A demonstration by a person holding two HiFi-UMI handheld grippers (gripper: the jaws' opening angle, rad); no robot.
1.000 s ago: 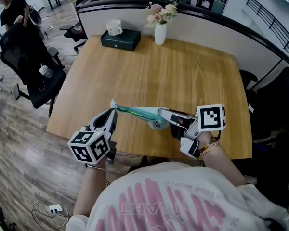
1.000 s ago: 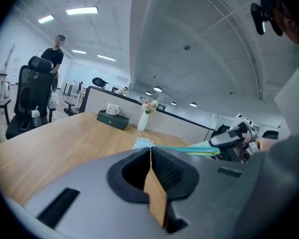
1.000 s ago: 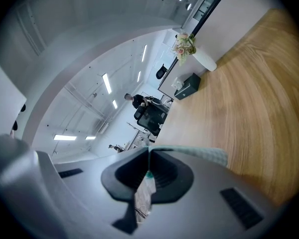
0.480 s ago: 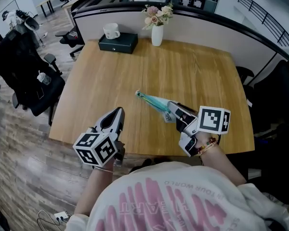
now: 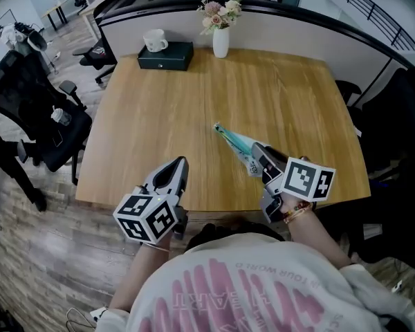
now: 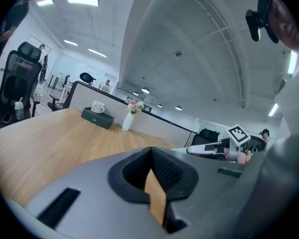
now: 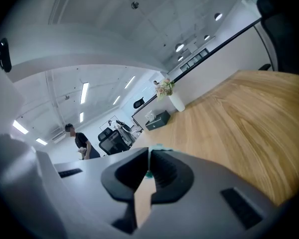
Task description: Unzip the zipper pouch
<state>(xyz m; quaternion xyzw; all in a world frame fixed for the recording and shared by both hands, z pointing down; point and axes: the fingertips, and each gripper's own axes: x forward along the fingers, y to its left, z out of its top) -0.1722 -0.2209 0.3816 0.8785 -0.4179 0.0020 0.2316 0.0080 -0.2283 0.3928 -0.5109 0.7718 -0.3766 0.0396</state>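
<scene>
My right hand-held gripper alone pinches the pouch over the desk, my left hand-held gripper shut, empty and well apart, so I fear the unbraced pouch could slip free.

A: What do we record for the pouch?
B: Teal. We note the table as light brown wood grain.
A: And the left gripper and right gripper?
B: Pale grey shells, black pads, cubes in black-and-white squares. We list the vase and mug as white, and the box as dark green.
</scene>
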